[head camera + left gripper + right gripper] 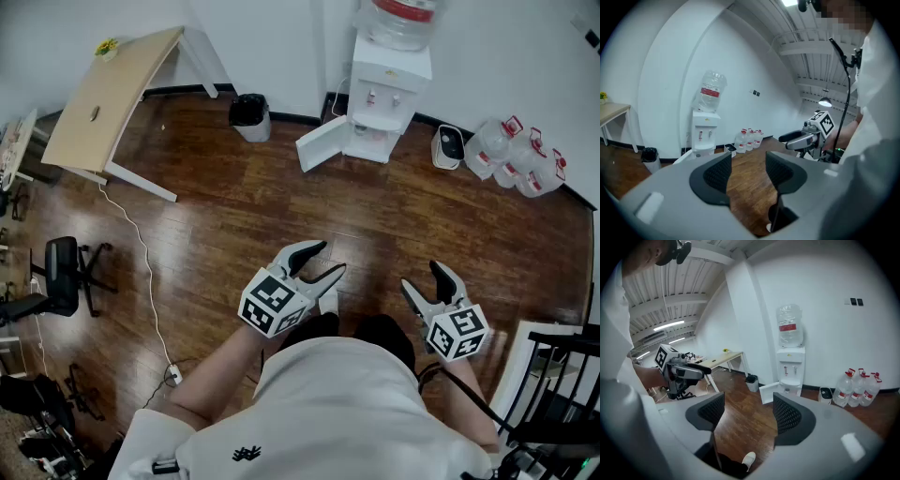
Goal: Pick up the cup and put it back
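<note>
No cup can be made out in any view, so its place and its long axis cannot be told. A small dark item (94,113) is seen on the pale surface (112,80) far to the front left, too small to be named, and a yellow-topped plant (106,45) is set at that surface's far corner. If the cup is kept there, the left hand-held gripper (330,258) is judged the nearer one, with a walk forward and leftward needed first. Its jaws are spread, with only the wooden floor (244,206) seen between them. The right hand-held gripper (420,277) is likewise held with jaws apart and nothing between them but floor and a shoe tip. Both are carried at waist height, well apart from every piece of furniture. Straight ahead, a water dispenser (387,75) is stood against the white wall with its lower door swung open, a black bin (250,116) to its left and spare water bottles (516,155) to its right.
</note>
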Action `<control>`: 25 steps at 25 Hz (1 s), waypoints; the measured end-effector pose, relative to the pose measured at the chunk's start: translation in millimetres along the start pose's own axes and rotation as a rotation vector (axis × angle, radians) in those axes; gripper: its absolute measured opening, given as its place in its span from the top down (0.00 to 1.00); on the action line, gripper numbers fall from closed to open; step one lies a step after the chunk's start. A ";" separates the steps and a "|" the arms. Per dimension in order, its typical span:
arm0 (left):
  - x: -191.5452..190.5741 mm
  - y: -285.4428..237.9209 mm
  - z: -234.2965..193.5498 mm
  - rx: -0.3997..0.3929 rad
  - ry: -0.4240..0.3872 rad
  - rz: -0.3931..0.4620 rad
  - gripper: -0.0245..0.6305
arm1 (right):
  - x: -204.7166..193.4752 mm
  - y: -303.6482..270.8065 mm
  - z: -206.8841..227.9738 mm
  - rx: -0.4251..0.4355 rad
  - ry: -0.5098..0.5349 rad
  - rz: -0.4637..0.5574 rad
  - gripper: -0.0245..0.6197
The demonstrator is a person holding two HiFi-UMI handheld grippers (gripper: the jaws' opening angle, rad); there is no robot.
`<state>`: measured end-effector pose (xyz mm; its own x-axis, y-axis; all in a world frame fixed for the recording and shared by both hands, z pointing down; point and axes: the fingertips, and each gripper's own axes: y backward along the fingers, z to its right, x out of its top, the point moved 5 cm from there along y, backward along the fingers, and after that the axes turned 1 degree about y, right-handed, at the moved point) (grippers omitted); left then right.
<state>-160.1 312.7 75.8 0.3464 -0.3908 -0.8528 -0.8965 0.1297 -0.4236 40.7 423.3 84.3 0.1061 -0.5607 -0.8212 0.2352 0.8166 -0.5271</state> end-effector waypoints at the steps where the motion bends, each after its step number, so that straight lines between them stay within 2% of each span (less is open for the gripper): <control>1: 3.1 1.1 -7.0 0.005 0.000 0.005 0.66 | 4.1 -9.7 1.2 0.006 0.007 -0.004 0.45; 7: 8.1 9.5 -43.6 0.049 0.045 0.037 0.66 | 29.4 -62.2 6.3 0.051 0.052 -0.031 0.45; 13: 0.5 8.9 -78.9 0.151 0.115 0.040 0.66 | 44.7 -116.4 27.8 0.114 0.090 -0.054 0.45; 19: 6.2 -16.2 -115.0 0.253 0.162 0.020 0.66 | 45.2 -199.0 80.5 0.167 0.102 -0.095 0.45; 25: 3.4 -84.8 -167.3 0.317 0.254 -0.014 0.64 | 29.6 -318.4 166.1 0.220 0.118 -0.168 0.45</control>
<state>-129.1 147.9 159.9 0.2434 -0.6019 -0.7606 -0.7491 0.3816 -0.5416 129.4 123.9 264.1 -0.0625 -0.6550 -0.7531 0.4450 0.6571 -0.6084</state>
